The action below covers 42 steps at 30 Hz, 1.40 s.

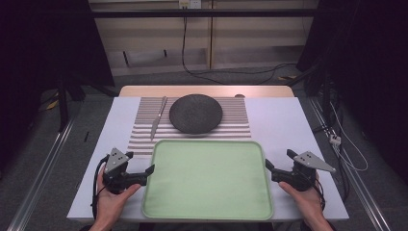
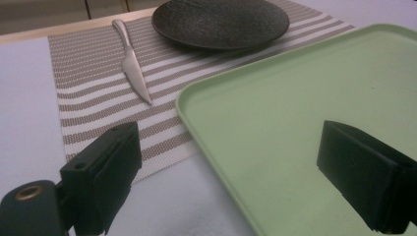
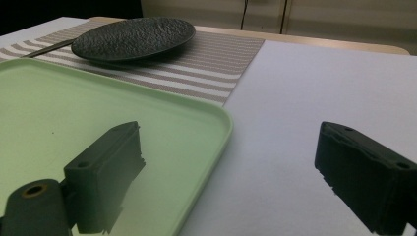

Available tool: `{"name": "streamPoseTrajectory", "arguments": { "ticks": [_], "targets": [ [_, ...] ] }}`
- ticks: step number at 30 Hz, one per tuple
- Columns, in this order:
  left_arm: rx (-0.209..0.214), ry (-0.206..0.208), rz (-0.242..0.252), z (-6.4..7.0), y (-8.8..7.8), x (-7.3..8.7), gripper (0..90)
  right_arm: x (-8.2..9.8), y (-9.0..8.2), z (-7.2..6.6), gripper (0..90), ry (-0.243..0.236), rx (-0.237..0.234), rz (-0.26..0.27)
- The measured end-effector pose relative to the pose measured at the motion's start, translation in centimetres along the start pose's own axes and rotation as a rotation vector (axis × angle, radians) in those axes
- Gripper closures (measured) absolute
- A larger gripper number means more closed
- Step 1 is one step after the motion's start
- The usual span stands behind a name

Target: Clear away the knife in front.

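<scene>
A big green tray [image 1: 208,179] sits on the white table [image 1: 284,120], close to the person. Its far edge lies over the near edge of a striped mat [image 1: 144,130]. On the mat sits a dark round plate [image 1: 196,113]. A silver knife [image 1: 158,118] lies on the mat just left of the plate, with its tip pointing toward the person.

The left gripper [image 1: 144,174] is held by the left hand [image 1: 113,199] beside the tray's left edge. Its jaws are wide apart and hold nothing. In the left gripper view, one jaw is over the tray and the other is over the table.

The right gripper [image 1: 270,169] is held by the right hand [image 1: 308,202] beside the tray's right edge. Its jaws are wide apart too, with nothing in them. In the right gripper view, one jaw is over the tray and the other over the bare table.
</scene>
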<state>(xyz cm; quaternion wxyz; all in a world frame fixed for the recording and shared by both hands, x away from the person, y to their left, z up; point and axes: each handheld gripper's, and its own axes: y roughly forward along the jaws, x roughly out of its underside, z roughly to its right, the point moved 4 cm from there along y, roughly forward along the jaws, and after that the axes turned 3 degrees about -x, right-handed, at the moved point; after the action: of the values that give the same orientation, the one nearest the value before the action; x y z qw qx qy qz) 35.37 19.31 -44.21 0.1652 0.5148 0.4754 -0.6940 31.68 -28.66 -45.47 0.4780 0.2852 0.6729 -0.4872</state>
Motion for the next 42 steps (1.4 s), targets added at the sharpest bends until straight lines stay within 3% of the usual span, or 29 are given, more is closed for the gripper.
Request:
{"name": "streamPoseTrajectory", "arguments": {
  "ticks": [4, 12, 17, 23, 25, 30, 35, 39, 42],
  "targets": [
    [0.004, -0.005, -0.029, 0.0, 0.2, -0.1, 9.5, 0.0, 0.0, 0.0, 10.3, 0.002, -0.004, 0.001],
    [0.001, 0.012, -0.023, -0.3, 0.4, -1.0, 9.6, 0.0, 0.1, -0.2, 10.4, -0.003, -0.006, -0.006],
    [0.003, -0.007, -0.013, -0.4, 0.4, -1.3, 10.9, 0.1, 0.2, -0.1, 10.3, 0.002, -0.005, -0.017],
    [0.012, 0.012, -0.023, -0.4, 1.1, -2.0, 9.9, 0.0, 0.3, -0.6, 10.0, -0.025, -0.015, -0.018],
    [0.025, -0.012, -0.024, -0.6, 1.4, -2.3, 10.7, 0.0, 0.3, -0.6, 10.0, -0.022, -0.018, -0.019],
    [0.028, -0.023, -0.038, -1.4, 2.4, -3.2, 10.8, 0.0, 0.4, -0.6, 9.9, -0.024, -0.021, -0.024],
    [-0.001, -0.029, -0.036, -2.4, 3.3, -4.2, 11.4, 0.1, 0.5, -0.6, 9.9, -0.025, -0.021, -0.031],
    [-0.007, -0.030, -0.062, -3.2, 4.6, -5.3, 10.8, 0.1, 0.5, -0.5, 9.5, -0.021, -0.021, -0.035],
    [-0.025, -0.029, -0.046, -3.6, 5.0, -5.6, 8.6, 0.1, 0.5, -0.4, 9.5, -0.016, -0.022, -0.036]
  ]
}}
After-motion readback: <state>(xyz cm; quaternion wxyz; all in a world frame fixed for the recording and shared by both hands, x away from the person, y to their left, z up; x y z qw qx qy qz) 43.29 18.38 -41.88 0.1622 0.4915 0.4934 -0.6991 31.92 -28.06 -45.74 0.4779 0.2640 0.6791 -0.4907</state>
